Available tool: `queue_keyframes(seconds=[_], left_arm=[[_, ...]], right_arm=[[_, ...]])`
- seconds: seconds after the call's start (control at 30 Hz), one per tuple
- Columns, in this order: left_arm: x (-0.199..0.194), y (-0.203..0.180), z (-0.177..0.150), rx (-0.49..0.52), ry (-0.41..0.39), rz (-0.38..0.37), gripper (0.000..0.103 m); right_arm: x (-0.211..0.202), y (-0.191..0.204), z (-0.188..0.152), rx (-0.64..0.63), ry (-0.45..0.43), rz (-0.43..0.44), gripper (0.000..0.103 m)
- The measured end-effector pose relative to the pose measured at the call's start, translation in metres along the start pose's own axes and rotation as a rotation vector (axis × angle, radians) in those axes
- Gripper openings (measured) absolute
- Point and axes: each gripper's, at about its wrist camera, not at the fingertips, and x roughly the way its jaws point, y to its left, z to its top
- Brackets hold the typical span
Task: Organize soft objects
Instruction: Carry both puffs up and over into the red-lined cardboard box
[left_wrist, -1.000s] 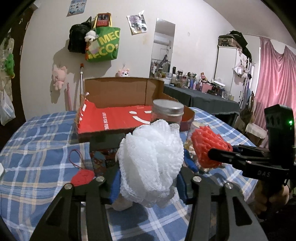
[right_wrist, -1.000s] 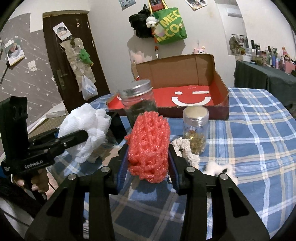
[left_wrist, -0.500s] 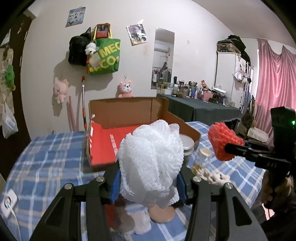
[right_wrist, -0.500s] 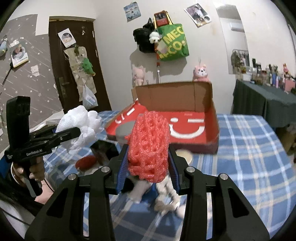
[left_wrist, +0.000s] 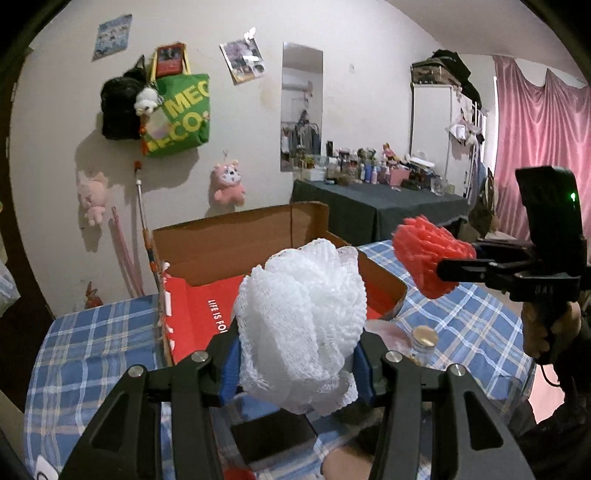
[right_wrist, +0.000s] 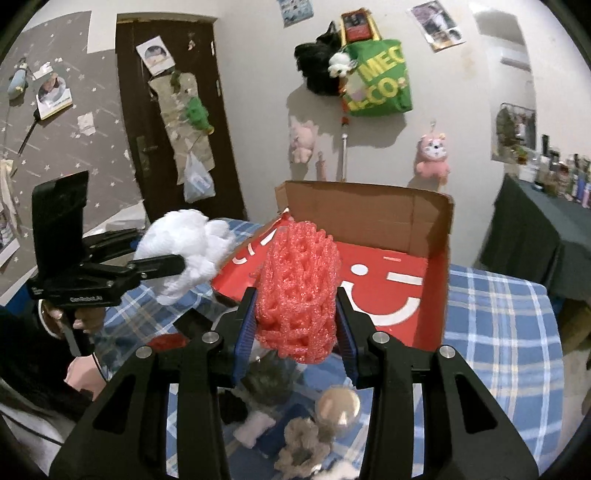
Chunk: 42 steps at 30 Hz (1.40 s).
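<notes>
White mesh bath pouf (left_wrist: 301, 325), puffy and netted, pinched between blue pads (left_wrist: 229, 363) of left gripper (left_wrist: 295, 363), held in the air above blue-and-white checked tablecloth (left_wrist: 88, 354). Behind pouf: open cardboard box with red printed lining (left_wrist: 199, 314), back flap upright, white lettering on red floor. At right of left-wrist view: red foam net sleeve (left_wrist: 428, 254), clamped in black fingers of right gripper (left_wrist: 448, 264), raised above table near box's right corner; hand (left_wrist: 546, 332) on handle below. Small glass jar with gold lid (left_wrist: 423, 341) on cloth just right of box, partly hidden by left gripper frame. On wall: green tote bag (left_wrist: 177, 116), pink plush toy (left_wrist: 227, 182).

Right-wrist view: red foam net sleeve (right_wrist: 299, 288) upright, squeezed between blue pads (right_wrist: 245, 332) of right gripper (right_wrist: 297, 332), in front of and above near edge of cardboard box (right_wrist: 384, 284); white smile graphic on red lining visible behind. At left: white pouf (right_wrist: 184, 254) gripped by left gripper (right_wrist: 173, 264), raised beside box's left corner, level with red sleeve and well apart from it. Below right gripper, on checked cloth (right_wrist: 495, 332): jar with round gold lid (right_wrist: 339, 406), beige frilly soft item (right_wrist: 303, 448), dark fuzzy soft item (right_wrist: 269, 376), all blurred. Dark door (right_wrist: 173, 110) on far wall.
</notes>
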Motion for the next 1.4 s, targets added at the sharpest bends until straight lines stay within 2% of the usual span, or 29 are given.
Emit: queue_keyframes(seconds=[0.2,0.37,0.57,0.7,0.87,1.07,1.23,1.4], left_arm=[[0.041,0.017,0.020,-0.006,0.080,-0.030,0.052],[0.092,0.036,0.033,-0.037,0.181,-0.041,0.053],[0.162,0.060,0.039,-0.092,0.306,-0.021,0.053],[0.202,0.070,0.044,-0.093,0.355,0.016,0.053],[0.242,0.080,0.050,-0.094,0.392,0.050,0.053],[0.274,0.083,0.057,-0.076,0.395,0.063,0.054],[0.291,0.087,0.055,-0.074,0.410,0.094,0.055],[0.298,0.088,0.051,-0.073,0.419,0.101,0.058]], right_arm=[[0.036,-0.013,0.024,-0.014,0.077,0.042,0.038],[0.081,-0.036,0.039,0.031,0.162,0.058,0.038],[0.147,-0.073,0.052,0.103,0.279,0.020,0.038],[0.194,-0.096,0.058,0.146,0.367,-0.032,0.038],[0.241,-0.120,0.066,0.203,0.450,-0.076,0.038],[0.284,-0.146,0.067,0.245,0.523,-0.141,0.038],[0.298,-0.158,0.064,0.254,0.548,-0.178,0.040],[0.298,-0.163,0.065,0.264,0.538,-0.173,0.041]])
